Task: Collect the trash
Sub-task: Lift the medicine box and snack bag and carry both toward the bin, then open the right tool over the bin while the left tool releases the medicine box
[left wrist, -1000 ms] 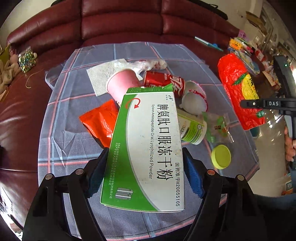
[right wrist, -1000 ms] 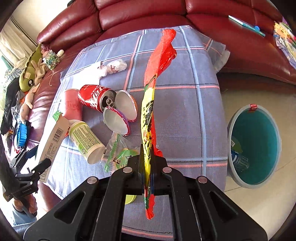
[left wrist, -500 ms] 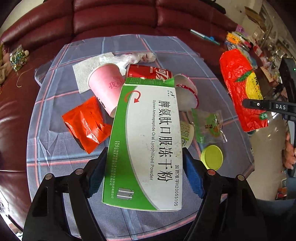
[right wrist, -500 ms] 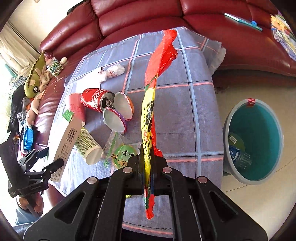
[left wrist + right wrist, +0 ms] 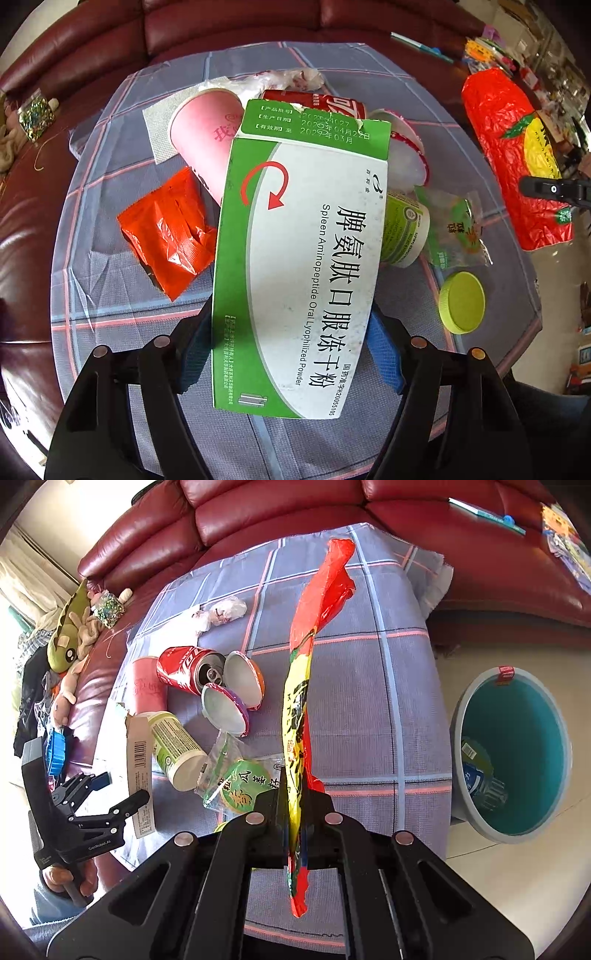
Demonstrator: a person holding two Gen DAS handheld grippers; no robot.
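My left gripper (image 5: pixel 291 343) holds a green and white medicine box (image 5: pixel 299 258) above the checked tablecloth (image 5: pixel 110 295). Its blue pads (image 5: pixel 384 354) press the box's two sides, and the jaws are closing slightly on it. The right wrist view shows this gripper (image 5: pixel 99 801) at the left with the box (image 5: pixel 138 771) edge-on. My right gripper (image 5: pixel 295 805) is shut on a long red and yellow snack wrapper (image 5: pixel 299 686) that stands up over the table. A grey bin (image 5: pixel 476 823) with a teal inside stands on the floor to the right, a plastic bottle (image 5: pixel 480 775) in it.
On the cloth lie a pink paper cup (image 5: pixel 207 136), a red cola can (image 5: pixel 332 105), an orange-red packet (image 5: pixel 166 229), a green-labelled tub (image 5: pixel 404 232), a clear green packet (image 5: pixel 454 232), a yellow-green lid (image 5: pixel 461 302) and two white bowls (image 5: pixel 236 686). A red leather sofa (image 5: pixel 295 502) wraps the table.
My left gripper has sunk toward the table with the box, so the trash beneath looks nearer. The right gripper and its wrapper have stayed in place.
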